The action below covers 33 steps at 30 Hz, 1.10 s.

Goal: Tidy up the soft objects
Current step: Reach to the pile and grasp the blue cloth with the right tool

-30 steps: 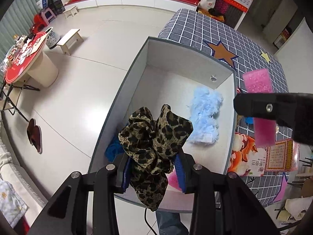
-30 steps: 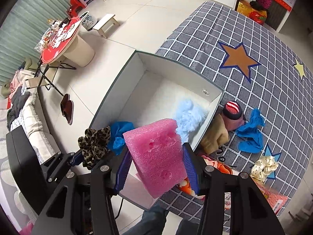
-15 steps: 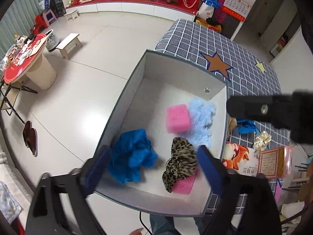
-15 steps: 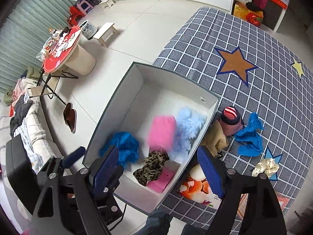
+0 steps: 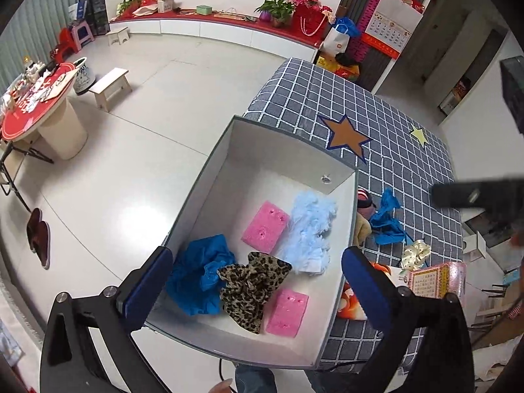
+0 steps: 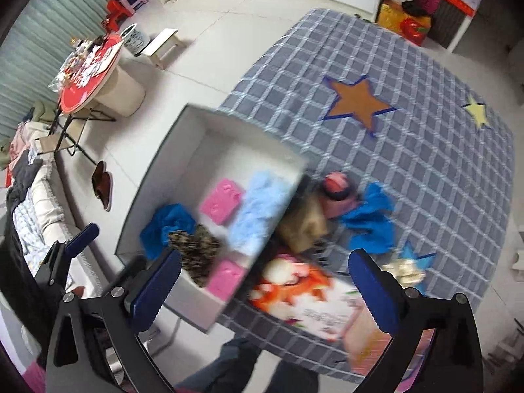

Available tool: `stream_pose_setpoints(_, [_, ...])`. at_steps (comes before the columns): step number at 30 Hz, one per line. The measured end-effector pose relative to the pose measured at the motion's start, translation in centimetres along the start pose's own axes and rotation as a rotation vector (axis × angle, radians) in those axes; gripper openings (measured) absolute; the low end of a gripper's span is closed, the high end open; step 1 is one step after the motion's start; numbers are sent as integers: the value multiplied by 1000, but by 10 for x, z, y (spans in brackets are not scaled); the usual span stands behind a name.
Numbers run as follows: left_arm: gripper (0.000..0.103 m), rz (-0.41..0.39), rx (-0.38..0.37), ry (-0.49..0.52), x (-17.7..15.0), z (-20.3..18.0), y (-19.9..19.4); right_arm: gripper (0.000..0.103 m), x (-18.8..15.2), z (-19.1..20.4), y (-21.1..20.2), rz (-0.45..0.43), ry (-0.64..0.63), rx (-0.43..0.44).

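A white box (image 5: 281, 150) stands at the table's left edge. Inside lie a blue cloth (image 5: 199, 273), a leopard-print scrunchie (image 5: 252, 283), two pink sponges (image 5: 266, 226) (image 5: 288, 311) and a pale blue fluffy piece (image 5: 311, 232). My left gripper (image 5: 255, 281) is open and empty above the box's near end. My right gripper (image 6: 265, 281) is open and empty, above the box's right rim (image 6: 281, 209). On the table beside the box lie a tan soft item (image 6: 303, 226), a pink-red hat-like item (image 6: 337, 190), a blue cloth (image 6: 370, 222) and a cream scrunchie (image 5: 415, 253).
A grey checked cloth (image 5: 376, 124) with star patches covers the table. An orange picture book (image 6: 294, 286) and a pink printed card (image 5: 435, 280) lie near the front edge. To the left are open floor, a red round table (image 5: 29, 114) and a stool (image 5: 109, 86).
One second ago my left gripper held the leopard scrunchie and my right held a pink sponge. Both were let go into the box. Both grippers have risen, and the right has swung right.
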<state>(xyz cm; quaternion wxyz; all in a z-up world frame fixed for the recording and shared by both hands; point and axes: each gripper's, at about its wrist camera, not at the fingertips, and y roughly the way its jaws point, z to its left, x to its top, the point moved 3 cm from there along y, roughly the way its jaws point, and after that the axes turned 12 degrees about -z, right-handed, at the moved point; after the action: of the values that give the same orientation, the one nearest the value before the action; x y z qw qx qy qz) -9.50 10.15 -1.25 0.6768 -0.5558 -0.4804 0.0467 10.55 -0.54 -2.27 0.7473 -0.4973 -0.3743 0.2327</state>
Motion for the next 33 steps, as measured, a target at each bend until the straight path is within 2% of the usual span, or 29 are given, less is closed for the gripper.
stream_pose_setpoints(5, [103, 2, -23, 16, 6, -16, 0, 103, 9, -66, -34, -19, 51, -82])
stream_pose_setpoints(10, [103, 7, -54, 40, 13, -41, 5, 103, 5, -117, -45, 5, 75, -148])
stream_pose_setpoints(13, [103, 28, -63, 56, 14, -58, 14, 103, 0, -138, -32, 53, 22, -180])
stream_pose_setpoints(17, [103, 54, -59, 74, 12, -75, 22, 103, -8, -152, 3, 118, -134, -230])
stream_pose_setpoints(23, [103, 107, -20, 84, -1, -91, 31, 103, -10, -150, 72, 201, -233, -119])
stream_pose_setpoints(29, [103, 164, 39, 39, -18, -96, 38, 103, -1, -124, 133, 205, -335, -55])
stream_pose_setpoints(33, [103, 199, 72, 18, -26, -104, 43, 103, 5, -118, 168, 231, -334, -20])
